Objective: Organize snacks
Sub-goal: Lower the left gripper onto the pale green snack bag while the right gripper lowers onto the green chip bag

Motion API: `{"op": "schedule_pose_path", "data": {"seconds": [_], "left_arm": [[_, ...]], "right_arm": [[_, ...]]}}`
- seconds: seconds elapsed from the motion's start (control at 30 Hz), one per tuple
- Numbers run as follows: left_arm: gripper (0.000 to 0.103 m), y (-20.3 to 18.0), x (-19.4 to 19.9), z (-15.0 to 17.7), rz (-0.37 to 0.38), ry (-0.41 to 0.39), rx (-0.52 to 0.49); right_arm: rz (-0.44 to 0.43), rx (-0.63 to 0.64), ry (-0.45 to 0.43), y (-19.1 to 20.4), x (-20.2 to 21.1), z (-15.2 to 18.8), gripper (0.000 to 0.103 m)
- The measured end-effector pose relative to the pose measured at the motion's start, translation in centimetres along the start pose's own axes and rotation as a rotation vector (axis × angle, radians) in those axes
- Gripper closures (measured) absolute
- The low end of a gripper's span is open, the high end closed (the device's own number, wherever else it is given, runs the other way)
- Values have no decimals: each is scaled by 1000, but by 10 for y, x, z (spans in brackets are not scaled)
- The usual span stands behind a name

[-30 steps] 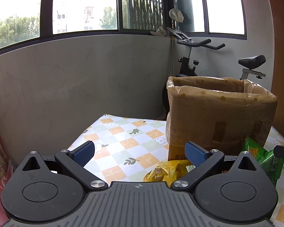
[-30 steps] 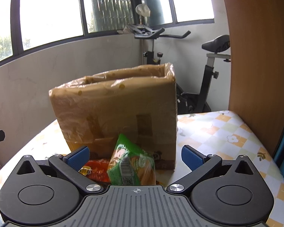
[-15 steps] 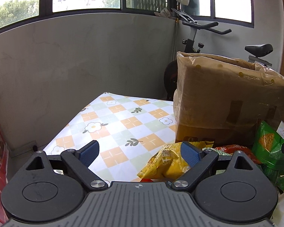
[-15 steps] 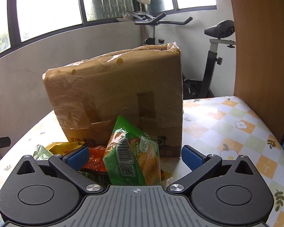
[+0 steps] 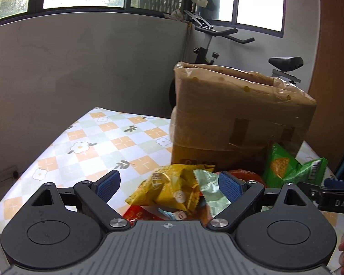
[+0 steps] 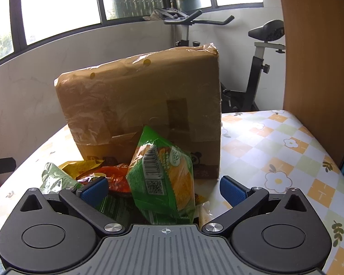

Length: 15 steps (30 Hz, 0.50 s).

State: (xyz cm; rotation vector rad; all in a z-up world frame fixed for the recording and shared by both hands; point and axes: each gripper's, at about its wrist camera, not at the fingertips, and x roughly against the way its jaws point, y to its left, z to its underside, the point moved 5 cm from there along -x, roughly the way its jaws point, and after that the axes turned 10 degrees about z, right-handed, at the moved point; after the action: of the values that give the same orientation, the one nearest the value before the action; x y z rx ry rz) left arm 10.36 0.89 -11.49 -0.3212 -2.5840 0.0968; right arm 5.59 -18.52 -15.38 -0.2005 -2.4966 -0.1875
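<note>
facing the snack pile before the cardboard box point(image 5: 240, 123), the left gripper point(image 5: 168, 184) gapes, released, over a yellow bag point(image 5: 172, 190). only the right wrist view shows the green bag's point(image 6: 165, 176) barcode side, upright between the right gripper's point(image 6: 164, 191) spread, empty fingers.

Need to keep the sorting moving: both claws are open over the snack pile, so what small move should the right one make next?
Probably ease the right claw forward and close on the green snack bag. It stands upright between the open jaws, in front of the cardboard box, nearer than the other packets. The left claw is open over the yellow bag.
</note>
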Motion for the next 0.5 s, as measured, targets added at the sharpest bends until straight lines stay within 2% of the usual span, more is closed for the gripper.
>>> {"op": "schedule_pose_path", "data": {"seconds": [0.13, 0.33, 0.5], "left_arm": [[8, -18, -10, 11, 62, 44, -6], [8, -23, -31, 31, 156, 124, 106], [7, -32, -45, 42, 195, 143, 121]], "right_arm": [[6, 21, 14, 3, 2, 9, 0], [23, 47, 31, 5, 1, 23, 0], [1, 66, 71, 13, -6, 36, 0]]}}
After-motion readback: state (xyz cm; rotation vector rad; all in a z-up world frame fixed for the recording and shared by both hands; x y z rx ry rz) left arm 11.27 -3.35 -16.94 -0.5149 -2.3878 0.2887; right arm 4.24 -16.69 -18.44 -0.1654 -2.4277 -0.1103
